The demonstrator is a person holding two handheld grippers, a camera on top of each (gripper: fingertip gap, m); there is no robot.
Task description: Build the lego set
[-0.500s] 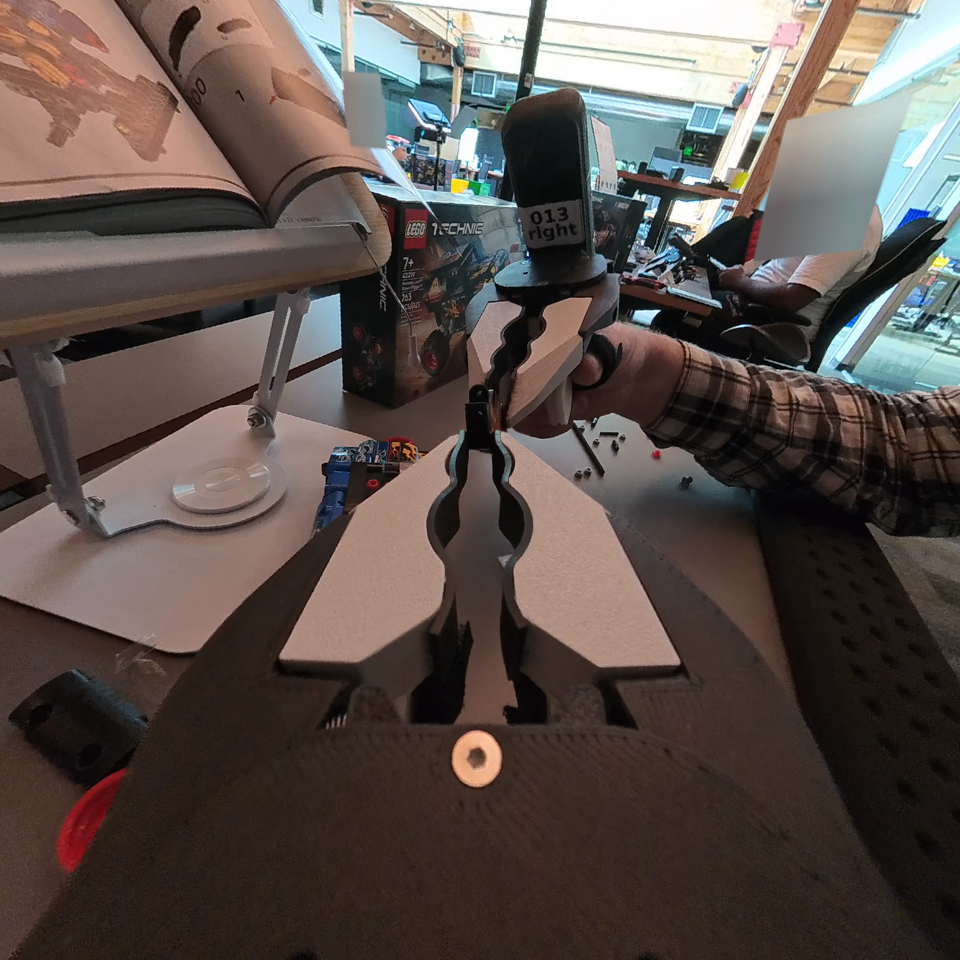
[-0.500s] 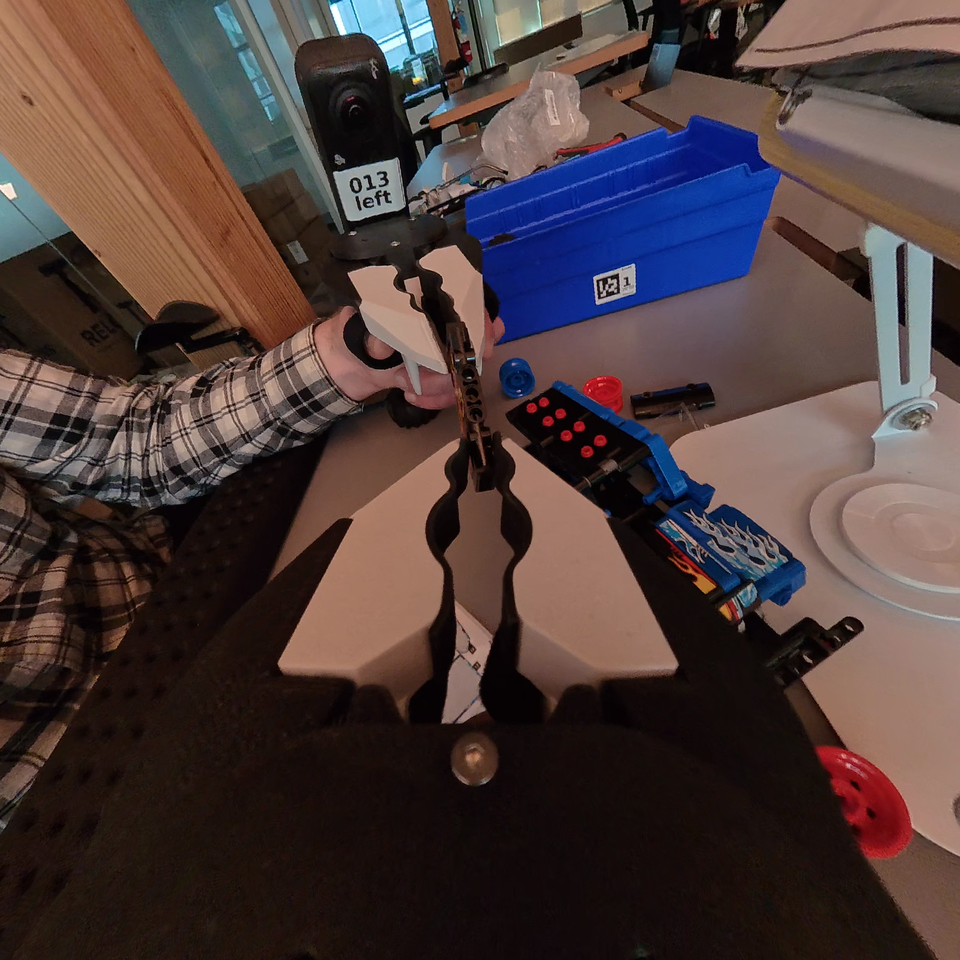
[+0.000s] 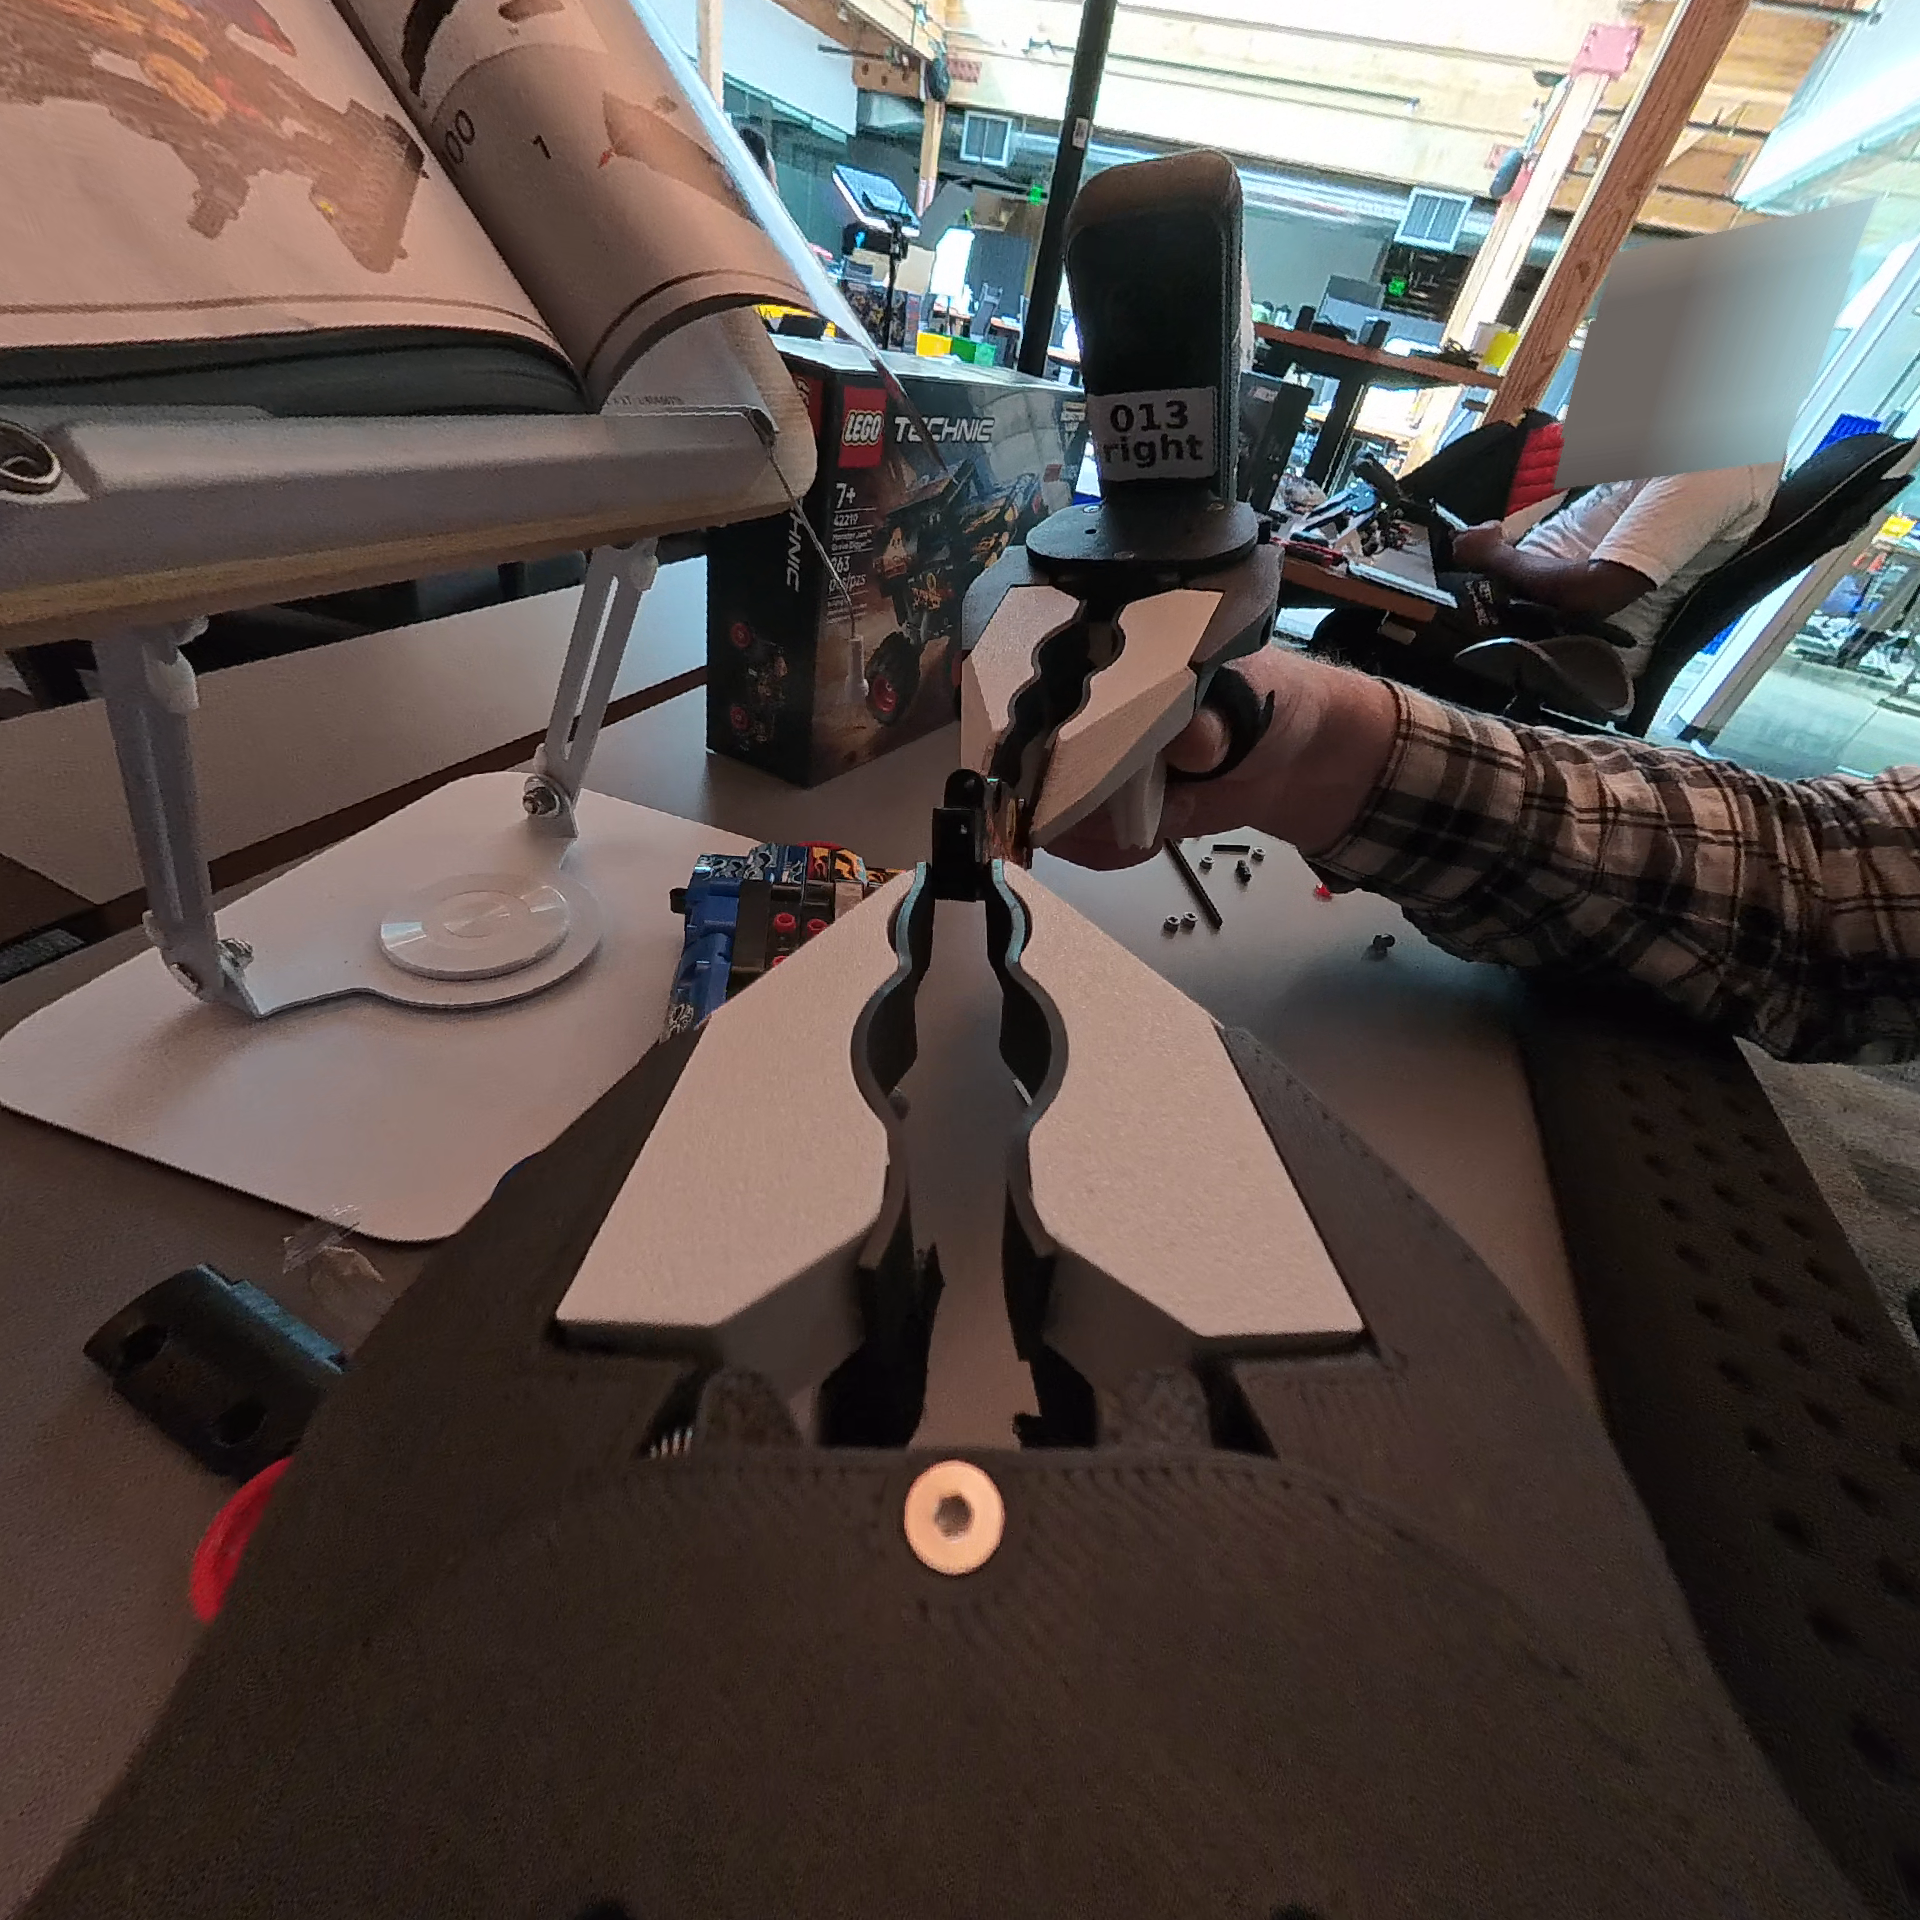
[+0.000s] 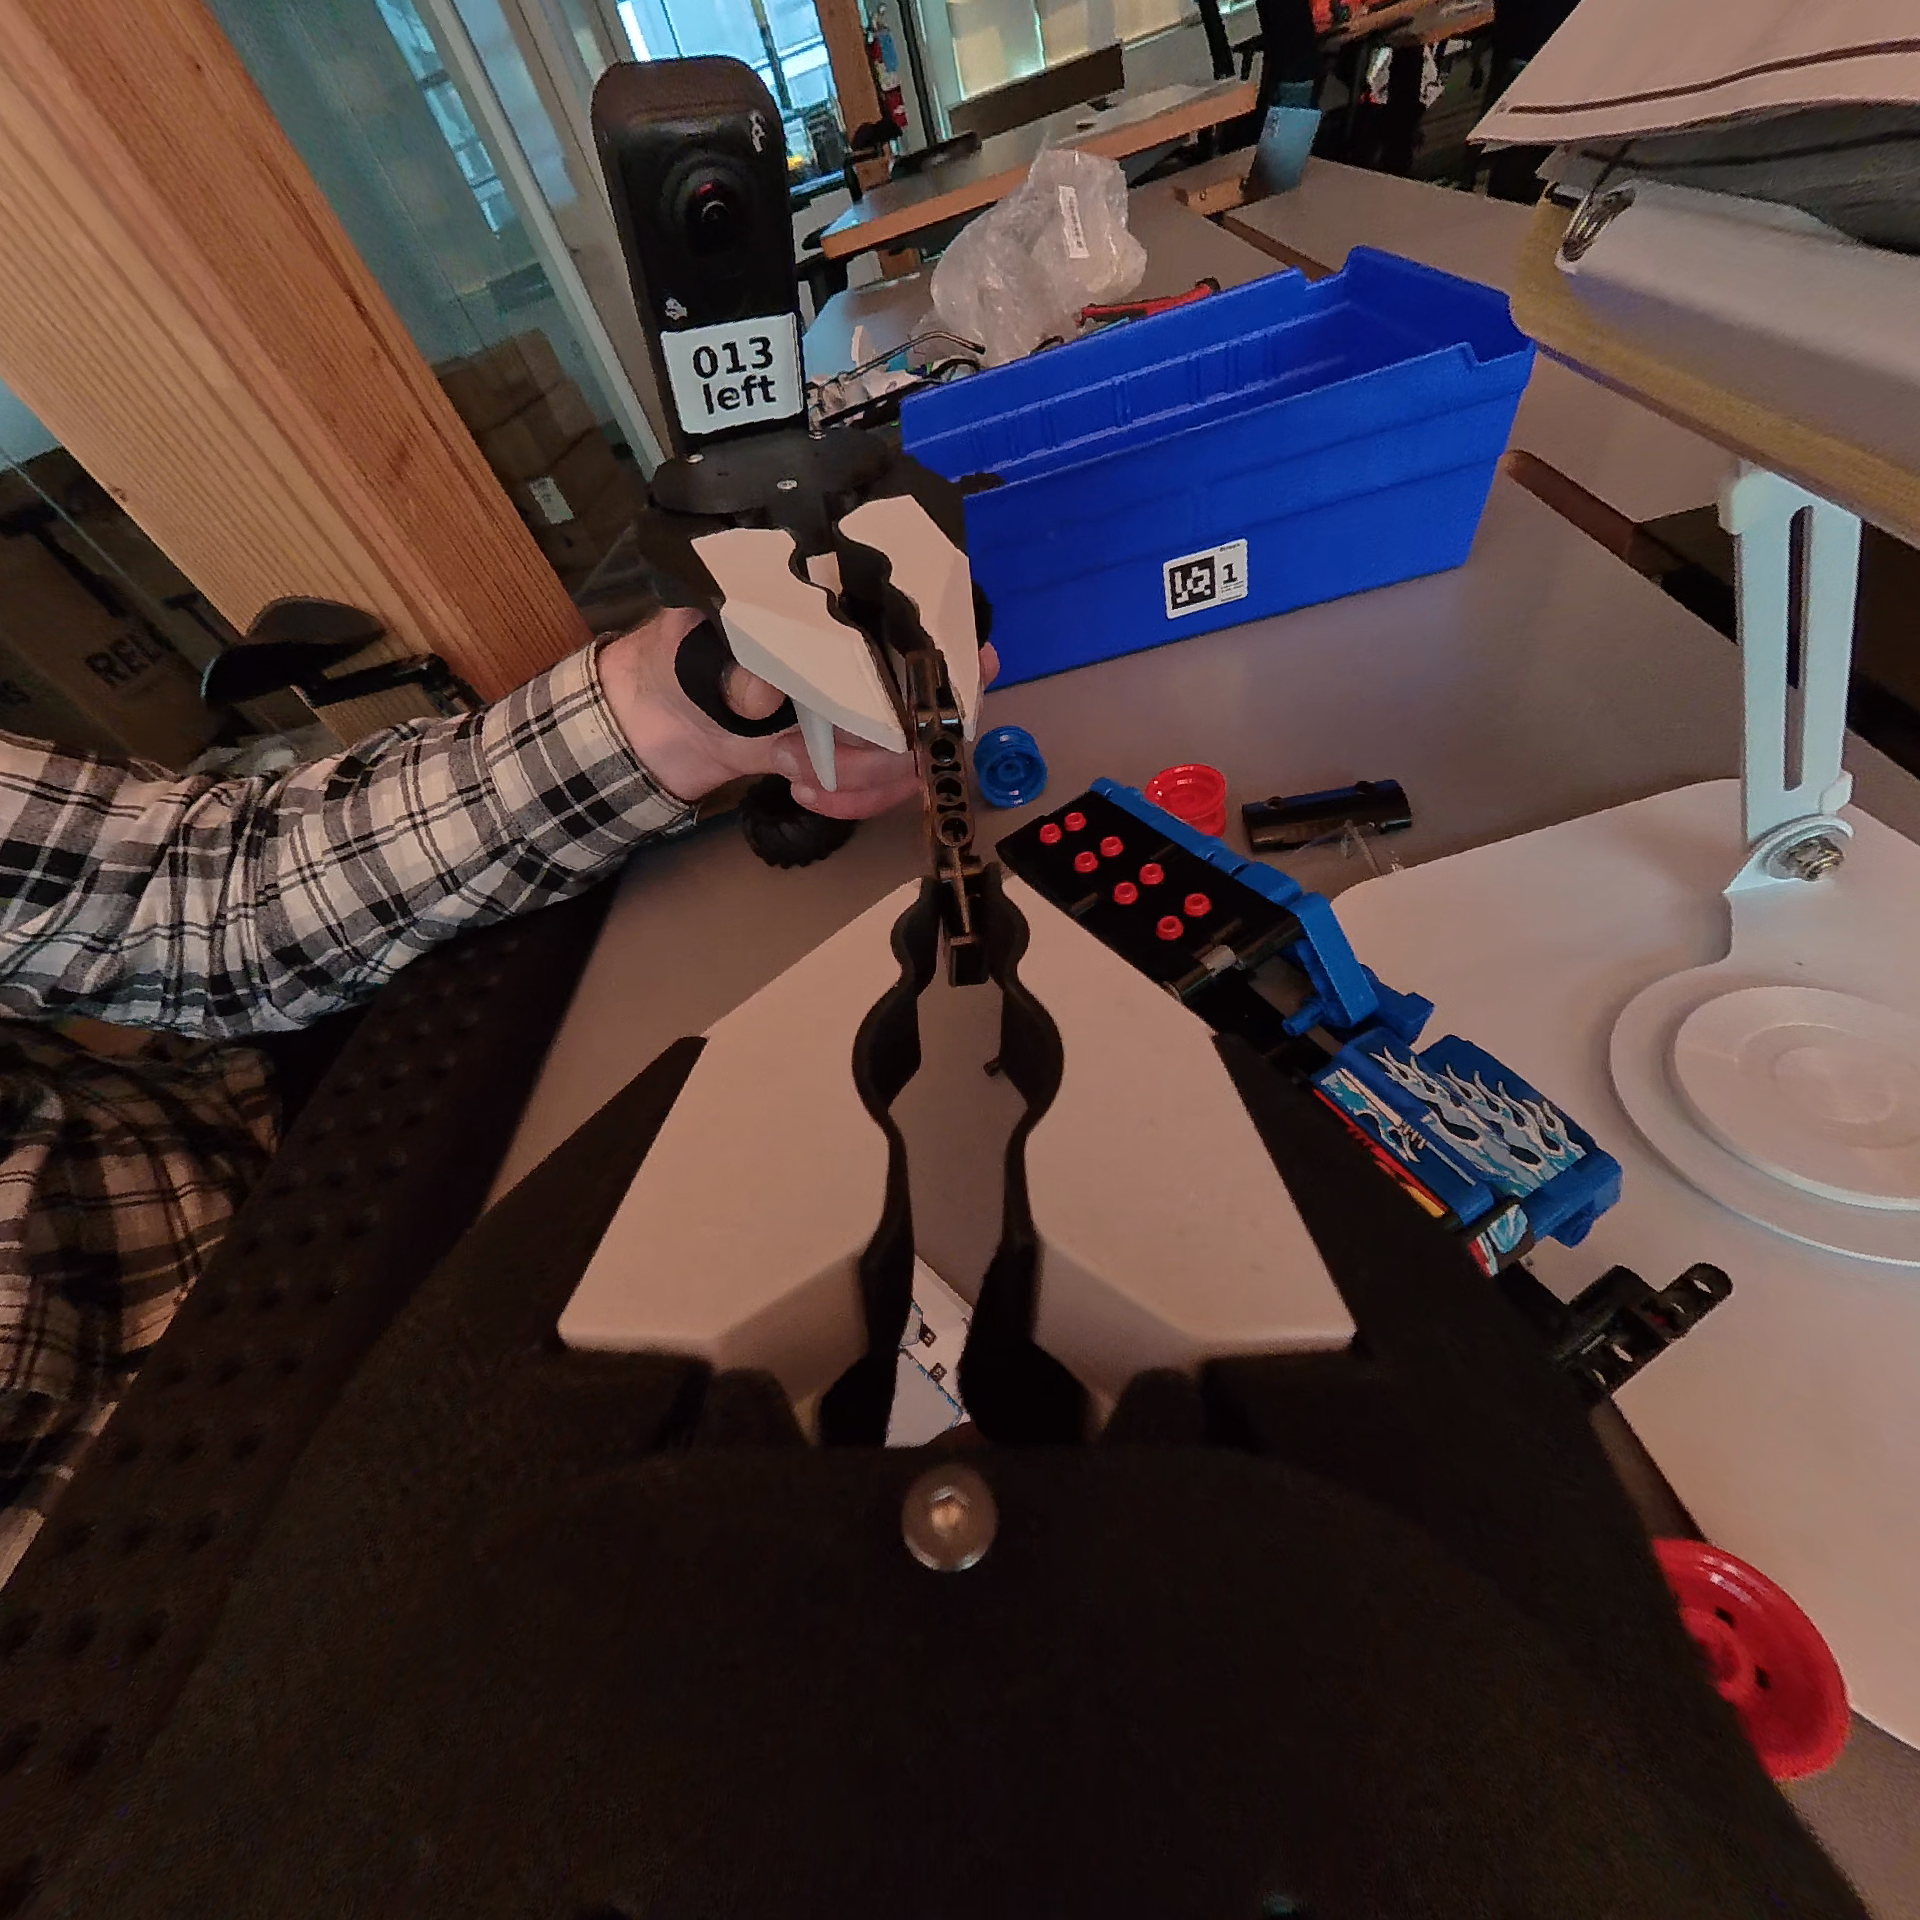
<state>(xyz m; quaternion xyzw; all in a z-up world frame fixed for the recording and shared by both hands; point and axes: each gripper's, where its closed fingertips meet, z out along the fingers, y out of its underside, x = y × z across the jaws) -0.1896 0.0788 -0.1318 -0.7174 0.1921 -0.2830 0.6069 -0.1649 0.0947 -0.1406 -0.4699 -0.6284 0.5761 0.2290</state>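
Lego beam (image 4: 951,831), long, black and full of holes, is held up in the air between the two tools. The right gripper (image 4: 958,940) has its jaws closed on one end of the beam. The left gripper (image 4: 928,717) faces it from the far side, and its jaws are closed on the other end. From the left wrist view, the left gripper (image 3: 961,883) pinches a small black bit at its tips, and the right gripper (image 3: 1010,836) touches it from just beyond.

Just to the right of the right jaws, a half-built blue and black truck (image 4: 1309,997) lies on the grey bench (image 4: 1455,707). It has red pins on top and white flame stickers. Past the jaws sit a blue wheel (image 4: 1006,767), a red wheel (image 4: 1190,798) and a short black piece (image 4: 1325,812). A black tire (image 4: 795,831) sits under the hand (image 4: 717,717) that holds the left gripper. Farther back stands a blue bin (image 4: 1226,488).

To the right is a white stand (image 4: 1787,1039) holding an open book. Another red wheel (image 4: 1756,1662) lies close by, low on the right.

Far behind the left jaws stands the set's box (image 3: 862,582).
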